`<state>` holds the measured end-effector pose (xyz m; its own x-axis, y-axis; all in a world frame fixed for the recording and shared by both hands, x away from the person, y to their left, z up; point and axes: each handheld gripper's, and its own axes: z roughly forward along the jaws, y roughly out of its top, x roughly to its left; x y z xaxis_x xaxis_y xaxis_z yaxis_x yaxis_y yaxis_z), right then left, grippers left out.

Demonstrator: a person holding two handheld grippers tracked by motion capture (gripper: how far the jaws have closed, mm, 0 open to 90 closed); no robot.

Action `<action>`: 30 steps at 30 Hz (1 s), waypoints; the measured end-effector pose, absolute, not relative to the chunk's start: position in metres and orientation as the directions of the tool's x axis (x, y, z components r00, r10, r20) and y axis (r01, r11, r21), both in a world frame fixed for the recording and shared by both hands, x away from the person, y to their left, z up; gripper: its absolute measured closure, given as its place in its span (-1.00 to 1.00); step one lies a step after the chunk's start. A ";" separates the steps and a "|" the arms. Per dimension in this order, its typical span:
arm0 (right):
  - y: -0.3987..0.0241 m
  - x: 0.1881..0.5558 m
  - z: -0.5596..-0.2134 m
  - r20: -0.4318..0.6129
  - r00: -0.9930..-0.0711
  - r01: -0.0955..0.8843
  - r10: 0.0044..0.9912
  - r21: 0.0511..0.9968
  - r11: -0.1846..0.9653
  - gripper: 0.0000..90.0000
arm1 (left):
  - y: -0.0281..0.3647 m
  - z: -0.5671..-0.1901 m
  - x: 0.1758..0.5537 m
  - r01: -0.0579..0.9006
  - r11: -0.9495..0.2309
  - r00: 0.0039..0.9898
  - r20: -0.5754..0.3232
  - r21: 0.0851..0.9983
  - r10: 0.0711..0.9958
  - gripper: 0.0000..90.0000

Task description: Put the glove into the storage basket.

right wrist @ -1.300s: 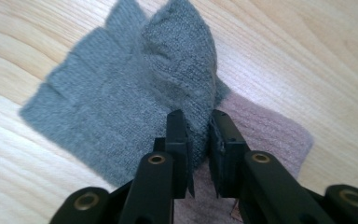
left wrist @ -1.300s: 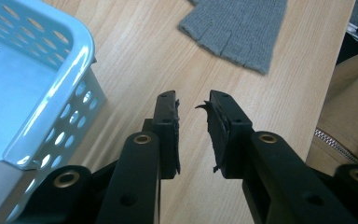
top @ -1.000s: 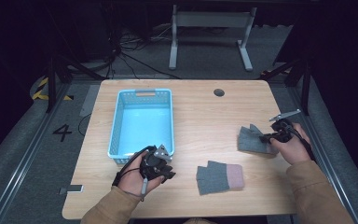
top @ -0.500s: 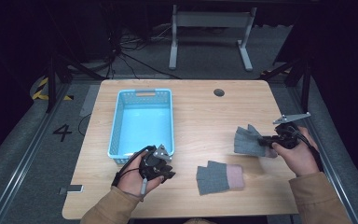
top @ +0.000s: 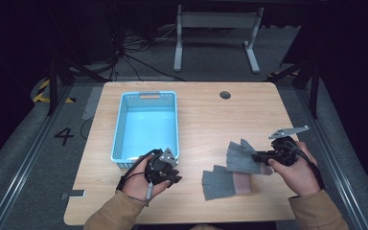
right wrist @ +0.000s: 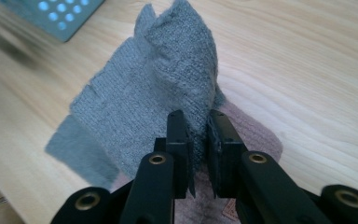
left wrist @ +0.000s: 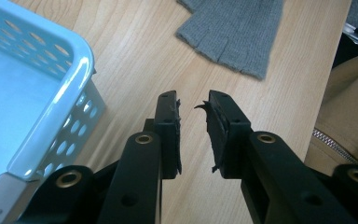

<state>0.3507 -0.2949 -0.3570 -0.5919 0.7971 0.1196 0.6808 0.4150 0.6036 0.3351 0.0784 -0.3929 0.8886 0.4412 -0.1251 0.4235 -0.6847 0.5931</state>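
Step in hand: my right gripper (top: 255, 156), jaws pinched on the grey knitted fingerless glove with pink cuff (top: 242, 157), carries it beside its grey knitted mate (top: 222, 182) lying flat on the pale wooden table (top: 206, 112); next, I judge, laying them matched. My left gripper (left wrist: 193, 133) idle, closed on nothing; light blue perforated plastic basket (top: 121, 125) beside it: appears empty.

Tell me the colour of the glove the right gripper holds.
The glove is grey with a pink cuff, seen best in the right gripper view.

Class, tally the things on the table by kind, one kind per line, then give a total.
Grey gloves: 2, one lying flat, one pinched in the right gripper
Blue basket: 1
Total: 3
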 end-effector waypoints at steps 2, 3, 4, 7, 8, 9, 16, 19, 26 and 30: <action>-0.287 0.349 -0.359 0.122 -0.607 0.676 0.785 0.599 0.430 0.78 | 0.078 -0.393 0.335 0.421 -0.687 0.890 -0.125 0.592 0.438 0.65; -0.285 0.348 -0.360 0.124 -0.612 0.676 0.781 0.596 0.434 0.78 | 0.077 -0.393 0.335 0.420 -0.686 0.891 -0.126 0.594 0.436 0.65; -0.280 0.347 -0.361 0.123 -0.619 0.674 0.776 0.590 0.444 0.78 | 0.077 -0.393 0.336 0.419 -0.687 0.892 -0.125 0.594 0.435 0.65; -0.273 0.345 -0.364 0.123 -0.632 0.671 0.765 0.580 0.461 0.78 | 0.077 -0.393 0.336 0.413 -0.694 0.895 -0.120 0.590 0.430 0.65; -0.271 0.344 -0.365 0.123 -0.638 0.669 0.760 0.578 0.468 0.78 | 0.077 -0.393 0.336 0.414 -0.694 0.894 -0.121 0.589 0.431 0.65; -0.268 0.343 -0.366 0.125 -0.641 0.668 0.757 0.576 0.470 0.78 | 0.077 -0.393 0.336 0.420 -0.690 0.892 -0.125 0.590 0.435 0.65; -0.254 0.338 -0.371 0.115 -0.661 0.660 0.741 0.560 0.501 0.78 | 0.077 -0.393 0.336 0.409 -0.695 0.896 -0.115 0.592 0.430 0.65; -0.248 0.337 -0.375 0.110 -0.664 0.664 0.740 0.543 0.514 0.78 | 0.077 -0.393 0.336 0.408 -0.696 0.897 -0.115 0.591 0.428 0.65; -0.236 0.334 -0.382 0.096 -0.687 0.653 0.720 0.517 0.554 0.78 | 0.076 -0.394 0.336 0.412 -0.694 0.895 -0.120 0.590 0.430 0.65; -0.230 0.333 -0.387 0.089 -0.695 0.650 0.713 0.500 0.572 0.78 | 0.076 -0.393 0.336 0.409 -0.695 0.896 -0.116 0.591 0.429 0.65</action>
<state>0.3330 -0.2296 -0.3867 -0.6954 0.7131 0.0889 0.6503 0.5717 0.5002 0.3360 0.0765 -0.3932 0.8961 0.4285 -0.1159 0.4089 -0.6952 0.5912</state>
